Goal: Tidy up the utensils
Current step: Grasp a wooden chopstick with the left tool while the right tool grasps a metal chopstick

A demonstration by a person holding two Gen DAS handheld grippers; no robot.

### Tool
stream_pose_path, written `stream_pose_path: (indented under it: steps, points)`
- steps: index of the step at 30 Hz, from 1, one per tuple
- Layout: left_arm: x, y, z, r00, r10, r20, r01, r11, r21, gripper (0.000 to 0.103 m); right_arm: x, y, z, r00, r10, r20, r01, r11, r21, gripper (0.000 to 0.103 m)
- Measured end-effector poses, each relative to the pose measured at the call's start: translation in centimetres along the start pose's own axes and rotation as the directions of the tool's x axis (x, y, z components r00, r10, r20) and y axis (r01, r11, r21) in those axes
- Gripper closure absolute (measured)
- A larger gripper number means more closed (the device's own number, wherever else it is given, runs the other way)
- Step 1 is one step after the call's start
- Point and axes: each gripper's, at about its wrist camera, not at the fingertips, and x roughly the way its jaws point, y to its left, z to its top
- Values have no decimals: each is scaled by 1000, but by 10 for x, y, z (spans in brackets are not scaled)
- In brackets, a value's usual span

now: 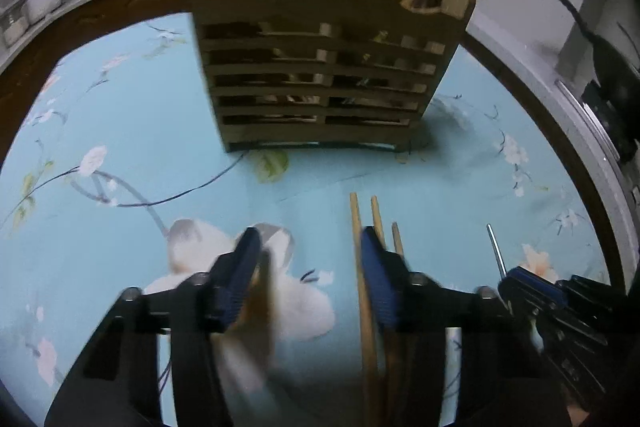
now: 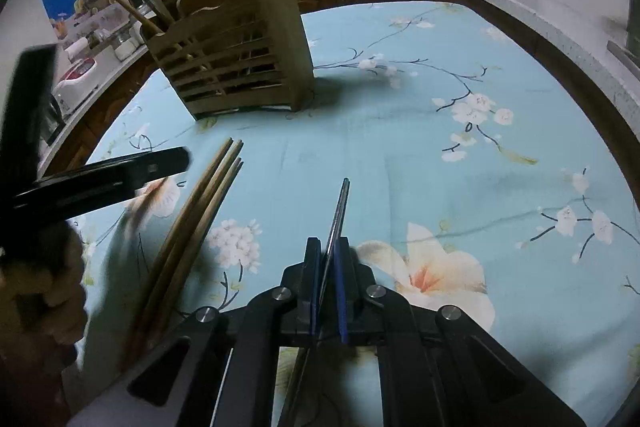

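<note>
Lying together: four wooden chopsticks

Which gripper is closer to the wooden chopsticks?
Left. The left gripper has one finger right against the wooden chopsticks; the right gripper sits off to their side, shut on metal chopsticks.

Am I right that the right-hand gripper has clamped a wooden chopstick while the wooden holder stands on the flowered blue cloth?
Not quite. The right gripper is shut on thin metal rods, not wood, as the right wrist view shows. The wooden holder does stand on the flowered blue cloth.
</note>
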Motion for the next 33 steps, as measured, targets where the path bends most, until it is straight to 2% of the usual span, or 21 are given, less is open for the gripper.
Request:
stream_pose_path:
  steps: [7, 12, 13, 15, 17, 22, 29, 33]
  points:
    - [12, -3, 3, 999, -37, -29, 37, 999, 15, 57, 2, -4, 5, 1000, 19, -3, -19, 1000, 9, 97]
    - [15, -21, -5, 999, 48, -12, -46, 990, 136, 59, 5, -3, 6, 1000, 15, -1, -15, 1000, 10, 97]
    - [13, -24, -9, 999, 50, -9, -48, 987, 156, 61, 5, -3, 7, 1000, 15, -1, -15, 1000, 10, 97]
    - [7, -25, -16, 999, 26, -20, -22, 984, 176, 74, 5, -2, 7, 1000, 15, -6, -15, 1000, 9, 97]
    - [-1, -24, -26, 999, 12, -34, -5, 980, 198, 78, 4, -2, 8, 1000, 23, -8, -23, 1000, 7, 92]
    - [-8, -13, -31, 998, -13, -69, 25, 985, 172, 79, 12, 2, 18, 1000, 7, -22, -8, 1000, -19, 90]
    - [2, -18, -18, 998, 3, -61, 7, 987, 163, 80, 28, 12, 29, 999, -37, -28, 35, 997, -72, 90]
    - [1, -16, -19, 999, -3, -45, 10, 988, 157, 96, 28, 17, 27, 997, -74, -14, 72, 992, -106, 93]
